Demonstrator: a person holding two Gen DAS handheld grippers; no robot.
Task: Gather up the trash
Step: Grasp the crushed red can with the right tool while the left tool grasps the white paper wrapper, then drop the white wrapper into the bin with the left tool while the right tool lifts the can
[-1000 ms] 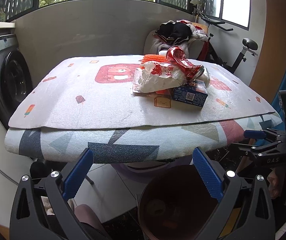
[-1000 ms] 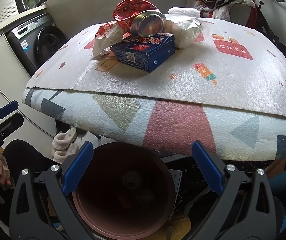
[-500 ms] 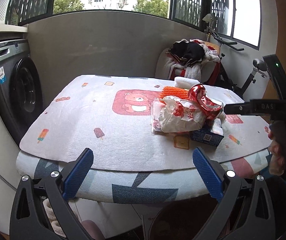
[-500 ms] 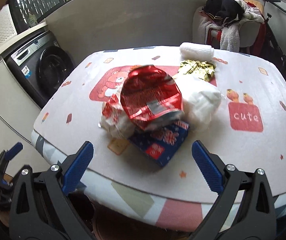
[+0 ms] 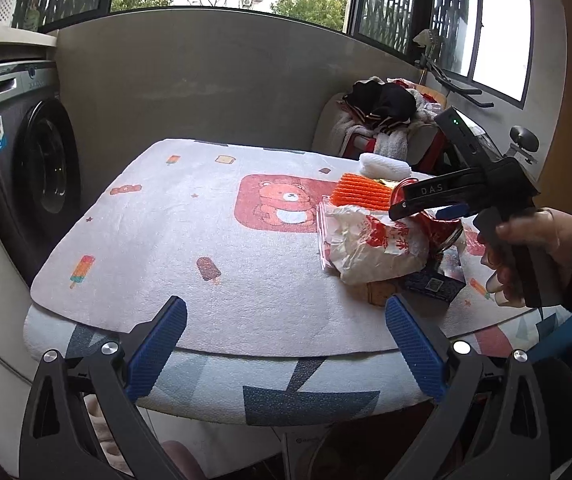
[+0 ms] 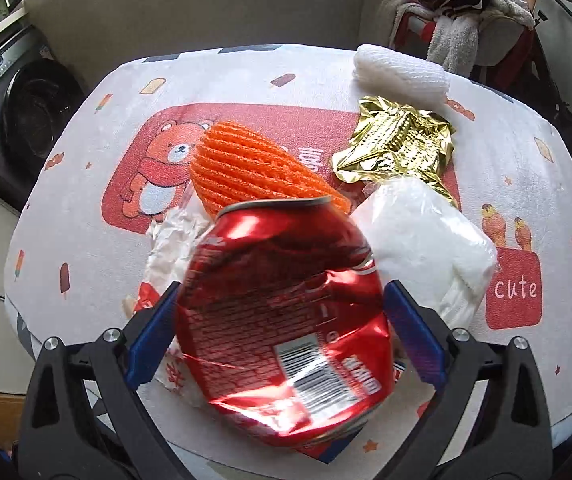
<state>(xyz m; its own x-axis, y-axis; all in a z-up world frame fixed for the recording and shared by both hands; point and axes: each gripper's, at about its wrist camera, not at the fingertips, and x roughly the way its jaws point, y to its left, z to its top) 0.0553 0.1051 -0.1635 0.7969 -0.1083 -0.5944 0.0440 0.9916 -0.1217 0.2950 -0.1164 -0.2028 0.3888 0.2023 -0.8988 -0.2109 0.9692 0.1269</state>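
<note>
Right gripper (image 6: 279, 334) moved from bin below table edge to over trash pile; jaws just narrowing, straddling crushed red can (image 6: 281, 320) at frame centre, pads at its sides, clamp unclear. Left gripper (image 5: 286, 344) apart, empty, lower frame. Judgement: can is next pick.

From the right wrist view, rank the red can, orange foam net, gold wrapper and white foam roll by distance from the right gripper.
1. Red can, between the right gripper's open fingers.
2. Orange foam net, just behind the can.
3. Gold wrapper, back right.
4. White foam roll, far edge.
</note>
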